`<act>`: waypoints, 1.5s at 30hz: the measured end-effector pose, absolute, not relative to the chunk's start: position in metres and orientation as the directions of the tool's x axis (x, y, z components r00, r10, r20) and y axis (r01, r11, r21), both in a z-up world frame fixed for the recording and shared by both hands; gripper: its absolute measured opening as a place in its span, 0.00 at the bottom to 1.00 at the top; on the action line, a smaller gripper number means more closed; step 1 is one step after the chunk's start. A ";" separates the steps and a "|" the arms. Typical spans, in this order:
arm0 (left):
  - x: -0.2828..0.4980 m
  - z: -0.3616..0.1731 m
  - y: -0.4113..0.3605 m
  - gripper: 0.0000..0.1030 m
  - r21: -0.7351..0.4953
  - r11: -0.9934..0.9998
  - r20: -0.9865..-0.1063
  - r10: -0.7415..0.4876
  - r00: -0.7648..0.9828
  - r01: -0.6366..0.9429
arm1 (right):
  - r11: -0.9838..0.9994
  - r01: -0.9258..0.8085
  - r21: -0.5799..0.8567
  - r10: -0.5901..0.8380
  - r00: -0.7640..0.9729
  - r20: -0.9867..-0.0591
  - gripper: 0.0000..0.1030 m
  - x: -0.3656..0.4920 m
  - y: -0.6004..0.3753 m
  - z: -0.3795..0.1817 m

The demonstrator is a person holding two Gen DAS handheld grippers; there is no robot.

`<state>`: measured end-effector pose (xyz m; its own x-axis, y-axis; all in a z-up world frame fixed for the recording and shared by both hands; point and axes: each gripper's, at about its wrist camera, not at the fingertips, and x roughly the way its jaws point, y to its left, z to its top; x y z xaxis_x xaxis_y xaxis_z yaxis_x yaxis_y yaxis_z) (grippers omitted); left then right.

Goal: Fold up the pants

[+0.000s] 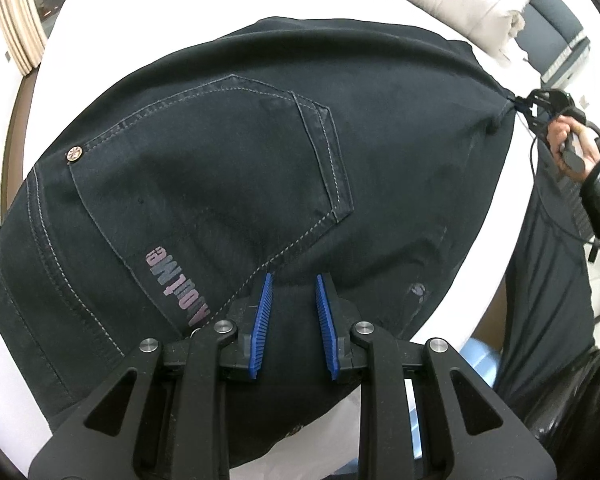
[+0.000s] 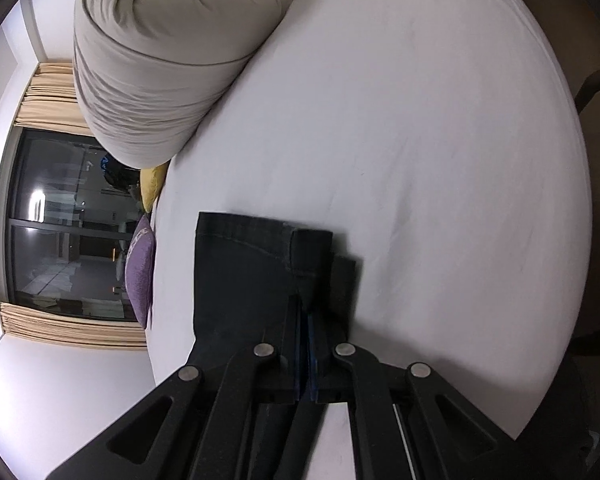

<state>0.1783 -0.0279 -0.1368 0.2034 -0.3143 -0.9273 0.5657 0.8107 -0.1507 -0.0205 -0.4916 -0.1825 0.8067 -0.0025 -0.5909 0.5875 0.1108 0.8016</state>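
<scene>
One fold: judged done, since the pants (image 1: 228,168) lie doubled leg on leg, back pocket up; the shortening folds are left.
Pants, place: across the white bed (image 1: 140,32), seat toward its near edge, legs hanging off the side below my right gripper.
Pants, look: dark denim, pale stitching, a rivet at the pocket corner, printed lettering by the waistband, cloth smooth.
Left gripper (image 1: 294,304): my jaws stand spread over the waistband at the near edge, pinching nothing.
Right gripper (image 2: 305,336): my jaws are pressed together on a stitched edge of the pants, lifted over the sheet.
Far corner: a rolled beige duvet (image 2: 156,64), well apart from the pants.
</scene>
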 end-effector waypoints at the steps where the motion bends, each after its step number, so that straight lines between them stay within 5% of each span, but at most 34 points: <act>1: 0.177 -0.135 -0.028 0.22 -0.147 0.808 -0.929 -0.311 0.202 0.571 | 0.111 0.593 0.797 -0.007 0.803 -0.596 0.04 -0.013 -0.492 -0.183; 12: 0.166 -0.136 -0.014 0.22 -0.153 0.802 -0.925 -0.321 0.202 0.577 | 0.117 0.630 0.768 -0.016 0.774 -0.633 0.03 -0.016 -0.494 -0.179; 14: 0.165 -0.136 -0.010 0.22 -0.159 0.800 -0.922 -0.331 0.203 0.579 | 0.089 0.625 0.776 -0.044 0.781 -0.623 0.08 -0.027 -0.498 -0.178; 16: 0.166 -0.137 -0.009 0.22 -0.165 0.798 -0.918 -0.339 0.205 0.580 | 0.074 0.667 0.742 -0.116 0.744 -0.658 0.24 -0.046 -0.504 -0.174; 21: 0.164 -0.139 -0.003 0.22 -0.177 0.791 -0.912 -0.356 0.205 0.585 | 0.109 0.645 0.756 -0.136 0.763 -0.632 0.24 -0.071 -0.504 -0.152; 26: 0.164 -0.138 0.000 0.22 -0.180 0.792 -0.908 -0.362 0.211 0.583 | 0.289 0.503 0.815 0.107 0.829 -0.549 0.30 -0.037 -0.440 -0.125; 28: 0.163 -0.138 0.001 0.22 -0.181 0.793 -0.906 -0.364 0.215 0.582 | 0.324 0.431 0.842 0.266 0.813 -0.519 0.43 -0.016 -0.392 -0.127; 32: 0.160 -0.136 0.004 0.22 -0.182 0.791 -0.904 -0.368 0.217 0.584 | 0.313 0.386 0.868 0.468 0.732 -0.495 0.44 0.013 -0.320 -0.143; 45: 0.158 -0.134 0.011 0.22 -0.190 0.788 -0.899 -0.379 0.218 0.585 | 0.340 0.417 0.843 0.606 0.588 -0.536 0.48 0.054 -0.249 -0.170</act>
<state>0.1583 0.0110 -0.1344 0.2182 -0.3786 -0.8995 0.5851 0.7884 -0.1900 0.0536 -0.2489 -0.1703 0.5881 0.6058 -0.5359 0.4174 0.3402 0.8427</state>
